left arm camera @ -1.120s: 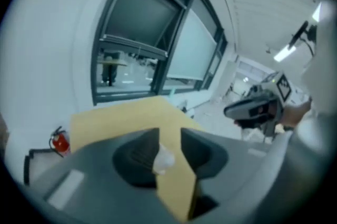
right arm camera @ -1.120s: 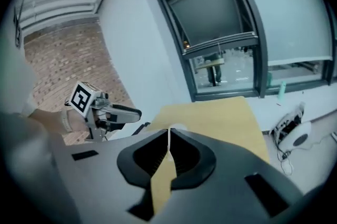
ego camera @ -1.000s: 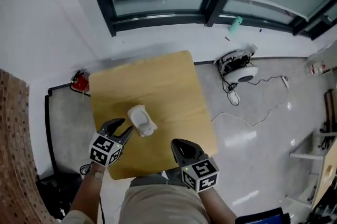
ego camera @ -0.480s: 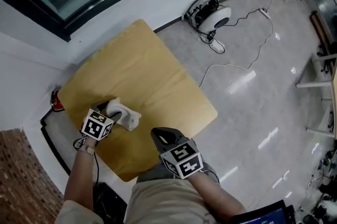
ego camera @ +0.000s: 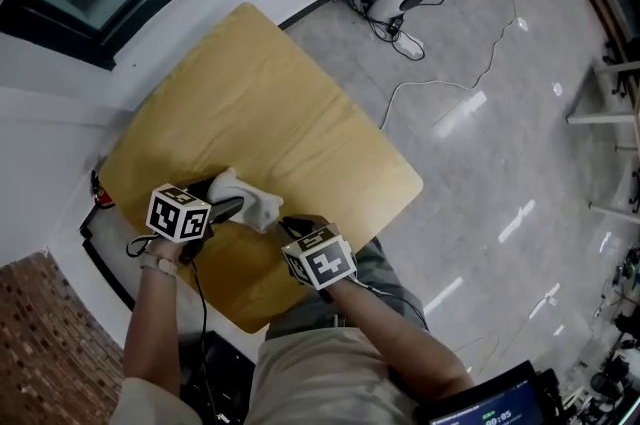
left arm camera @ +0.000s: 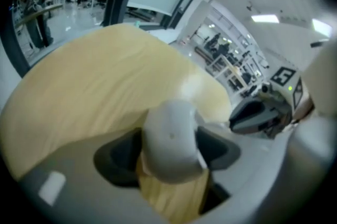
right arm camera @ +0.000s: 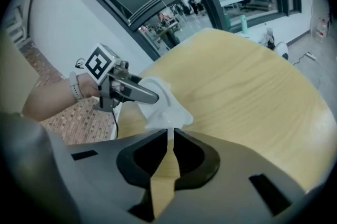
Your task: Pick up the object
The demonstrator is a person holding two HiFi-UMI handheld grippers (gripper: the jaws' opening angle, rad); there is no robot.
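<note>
The left gripper [ego camera: 226,205], clamped on the white object [ego camera: 256,204] half a second ago, is now opening its jaws around it. The right gripper [right arm camera: 171,136] has moved in, its jaws nearly together on the object's thin edge. The object is by the wooden table's [ego camera: 300,123] near edge, so the grip seems to be passing to the right.
</note>
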